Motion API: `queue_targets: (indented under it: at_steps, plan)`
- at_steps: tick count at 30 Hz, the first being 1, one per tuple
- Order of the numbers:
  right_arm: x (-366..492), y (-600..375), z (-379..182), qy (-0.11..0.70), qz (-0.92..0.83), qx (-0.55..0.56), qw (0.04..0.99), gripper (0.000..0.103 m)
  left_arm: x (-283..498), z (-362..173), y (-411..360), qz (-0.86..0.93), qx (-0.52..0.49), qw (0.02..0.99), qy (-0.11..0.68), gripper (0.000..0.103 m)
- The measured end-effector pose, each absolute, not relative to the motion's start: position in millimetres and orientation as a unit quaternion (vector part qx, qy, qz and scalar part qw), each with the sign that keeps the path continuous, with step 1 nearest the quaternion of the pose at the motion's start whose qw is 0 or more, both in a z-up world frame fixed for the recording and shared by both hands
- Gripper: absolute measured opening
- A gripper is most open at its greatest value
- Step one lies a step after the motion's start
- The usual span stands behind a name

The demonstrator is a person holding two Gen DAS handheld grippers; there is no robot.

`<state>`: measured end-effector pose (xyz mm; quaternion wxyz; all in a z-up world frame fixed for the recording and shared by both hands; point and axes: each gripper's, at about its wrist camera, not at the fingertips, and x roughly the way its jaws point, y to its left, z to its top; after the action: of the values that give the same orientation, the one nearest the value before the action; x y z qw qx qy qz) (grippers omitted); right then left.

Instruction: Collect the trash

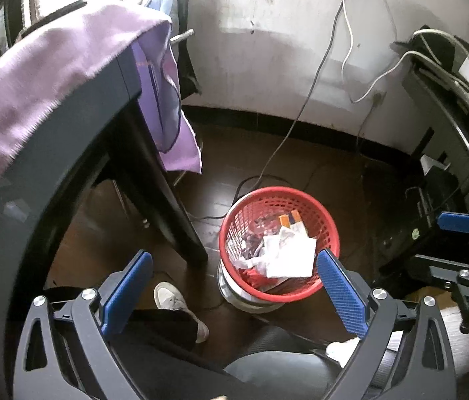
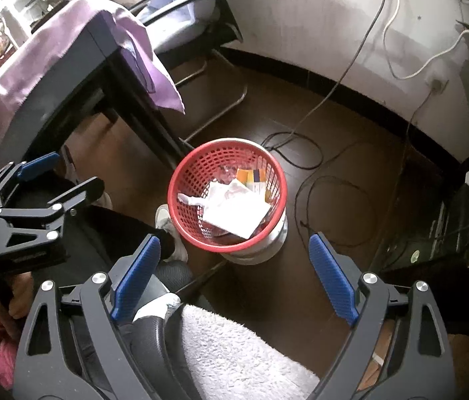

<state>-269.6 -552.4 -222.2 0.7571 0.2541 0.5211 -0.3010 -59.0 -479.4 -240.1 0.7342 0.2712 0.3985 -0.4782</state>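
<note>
Crumpled paper (image 2: 234,208) in red basket (image 2: 181,170)

basket (image 2: 201,166): red plastic lattice, slightly glossy
paper (image 2: 234,211): white sheets in the basket, matt, creased and crumpled
carton (image 2: 251,176): orange and blue printed card, smooth
base under the basket (image 2: 261,250): looks like shiny metal with a white band; material not certain
floor (image 2: 301,266): dark brown boards that look like wood, faint sheen
table (image 1: 68,153): dark, smooth, semi-gloss
cloth (image 1: 51,66): lilac woven fabric, matt, frayed edge
towel (image 2: 234,350): white terry, rough and nubbly
wall (image 1: 267,50): white paint, matt, stained and scuffed
gripper pads (image 2: 332,280): blue plastic, finely ribbed
gripper frame (image 2: 68,333): black matt plastic with bright metal bolts
cables (image 1: 344,33): white and grey, smooth plastic sheath
</note>
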Motion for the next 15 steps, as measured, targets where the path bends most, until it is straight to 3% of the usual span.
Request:
queue_targets:
  at_steps: [15]
  plan:
    - [-269, -548, -244, 0.530, -0.300, 0.267, 0.747, 0.088, -57, -273, -486, -0.477, 0.304, 0.717, 0.406, 0.097]
